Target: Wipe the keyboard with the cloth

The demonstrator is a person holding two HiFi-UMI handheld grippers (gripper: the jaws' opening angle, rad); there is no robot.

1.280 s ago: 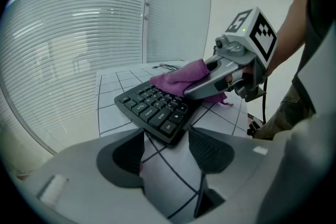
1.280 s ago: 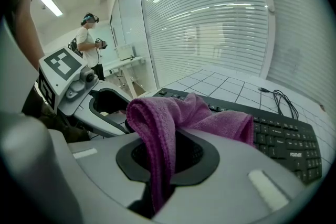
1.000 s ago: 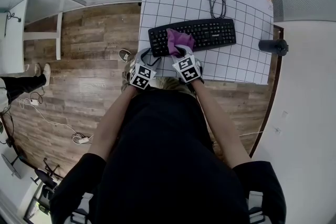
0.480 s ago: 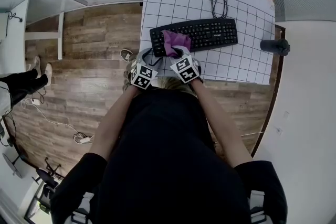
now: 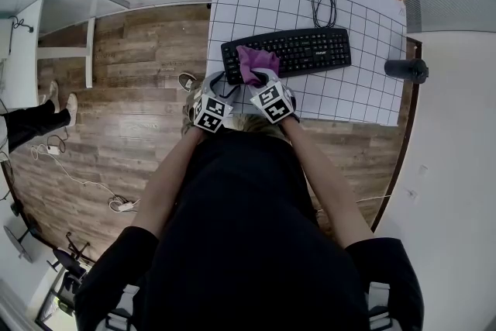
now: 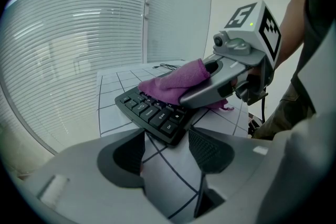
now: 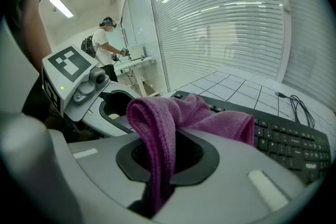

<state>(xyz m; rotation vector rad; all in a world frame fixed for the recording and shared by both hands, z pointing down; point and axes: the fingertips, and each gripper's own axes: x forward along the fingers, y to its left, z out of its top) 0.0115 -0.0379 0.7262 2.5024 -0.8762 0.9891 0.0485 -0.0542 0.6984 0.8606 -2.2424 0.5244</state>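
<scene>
A black keyboard [image 5: 291,50] lies on the white gridded mat [image 5: 256,0]. A purple cloth [image 5: 252,62] rests on the keyboard's left part, and my right gripper [image 5: 260,78] is shut on it. In the right gripper view the cloth [image 7: 168,123] is pinched between the pads and drapes forward over the keys [image 7: 289,144]. My left gripper [image 5: 219,86] hangs open just off the keyboard's near left corner. In the left gripper view its jaws [image 6: 168,149] hold nothing, with only the mat and the keyboard's corner [image 6: 152,115] ahead, and the cloth [image 6: 176,81] beyond.
The keyboard's cable [image 5: 321,5] lies coiled behind it. A dark cylinder [image 5: 404,69] sits at the table's right edge. Wooden floor [image 5: 132,89] lies left of the table. Another person [image 7: 105,39] stands far off at a desk.
My right gripper has slid the cloth a little to the left along the keyboard. The left gripper has stayed about where it was.
</scene>
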